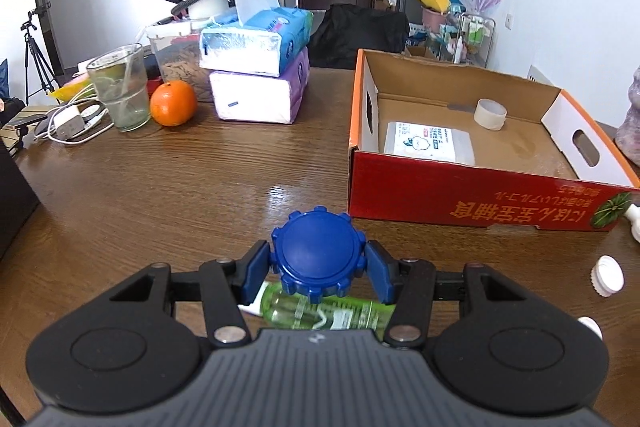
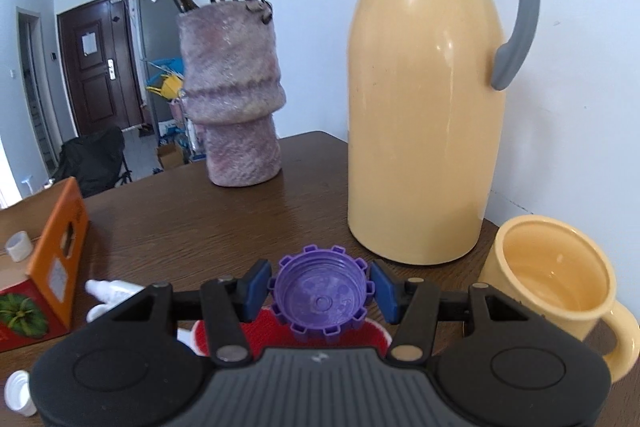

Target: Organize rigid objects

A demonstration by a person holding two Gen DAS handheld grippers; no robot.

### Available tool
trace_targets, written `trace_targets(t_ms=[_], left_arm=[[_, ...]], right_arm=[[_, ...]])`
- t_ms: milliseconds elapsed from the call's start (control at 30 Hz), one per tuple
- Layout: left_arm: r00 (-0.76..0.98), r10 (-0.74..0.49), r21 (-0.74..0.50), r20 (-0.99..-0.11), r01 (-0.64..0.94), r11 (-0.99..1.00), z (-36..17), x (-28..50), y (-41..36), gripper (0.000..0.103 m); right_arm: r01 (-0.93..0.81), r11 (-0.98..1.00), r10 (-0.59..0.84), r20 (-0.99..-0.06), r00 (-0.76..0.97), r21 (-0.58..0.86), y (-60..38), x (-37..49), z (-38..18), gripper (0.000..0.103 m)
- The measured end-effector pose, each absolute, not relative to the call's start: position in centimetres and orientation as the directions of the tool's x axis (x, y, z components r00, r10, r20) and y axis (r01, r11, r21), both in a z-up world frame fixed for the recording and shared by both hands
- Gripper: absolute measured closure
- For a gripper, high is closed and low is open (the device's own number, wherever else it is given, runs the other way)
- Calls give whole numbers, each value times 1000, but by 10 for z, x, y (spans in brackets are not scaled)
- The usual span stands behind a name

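Blue cap (image 1: 317, 251): round, notched rim, closed top facing the camera. Clamped between the two blue pads of the left gripper (image 1: 318, 267), above the wooden table (image 1: 160, 179).

Purple cap (image 2: 320, 297): same notched pattern, hollow side facing the camera. Clamped between the pads of the right gripper (image 2: 320, 291), above the table.

Green bottle (image 1: 320, 311): clear green, lying on its side on the table under the left gripper, partly hidden by it.

Red round item (image 2: 276, 331): lies on the table beneath the purple cap; mostly covered by the gripper, kind not readable.

Cardboard box (image 1: 472, 203): red outside, open top, on the table ahead and to the right of the blue cap. Holds a flat white packet (image 1: 428, 143) and a roll of tape (image 1: 490, 113), well apart from each other.

White caps (image 1: 607, 275): small, on the table near the box's front right corner.

Yellow jug (image 2: 424, 107): tall, grey handle, upright behind the purple cap. Yellow mug (image 2: 560, 275) just beside it to the right.

Vase (image 2: 236, 95): mottled pink, with dried roses, upright behind and to the left of the jug.

Far left of table: orange (image 1: 173, 103), glass (image 1: 122, 91) beside it, two stacked tissue packs (image 1: 256, 67).
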State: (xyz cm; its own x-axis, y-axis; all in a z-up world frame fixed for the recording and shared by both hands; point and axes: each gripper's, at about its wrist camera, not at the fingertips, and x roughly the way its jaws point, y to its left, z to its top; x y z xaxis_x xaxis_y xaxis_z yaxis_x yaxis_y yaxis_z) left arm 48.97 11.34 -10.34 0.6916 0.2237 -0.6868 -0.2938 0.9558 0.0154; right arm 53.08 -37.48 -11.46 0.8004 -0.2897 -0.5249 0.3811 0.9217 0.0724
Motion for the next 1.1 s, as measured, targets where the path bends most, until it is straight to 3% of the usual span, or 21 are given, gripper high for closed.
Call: trace_targets(t_ms=[633,1100], left_arm=[[780,152,-57,-607,-233,971,-75,416,87,50],[790,64,-59,-609,-126,990,-74,406,39,50]], right_arm=[[183,979,-124,-458,880,87,-294,459,-103,49],[-46,996,73,-448,891,72,-203,437,-93,49]])
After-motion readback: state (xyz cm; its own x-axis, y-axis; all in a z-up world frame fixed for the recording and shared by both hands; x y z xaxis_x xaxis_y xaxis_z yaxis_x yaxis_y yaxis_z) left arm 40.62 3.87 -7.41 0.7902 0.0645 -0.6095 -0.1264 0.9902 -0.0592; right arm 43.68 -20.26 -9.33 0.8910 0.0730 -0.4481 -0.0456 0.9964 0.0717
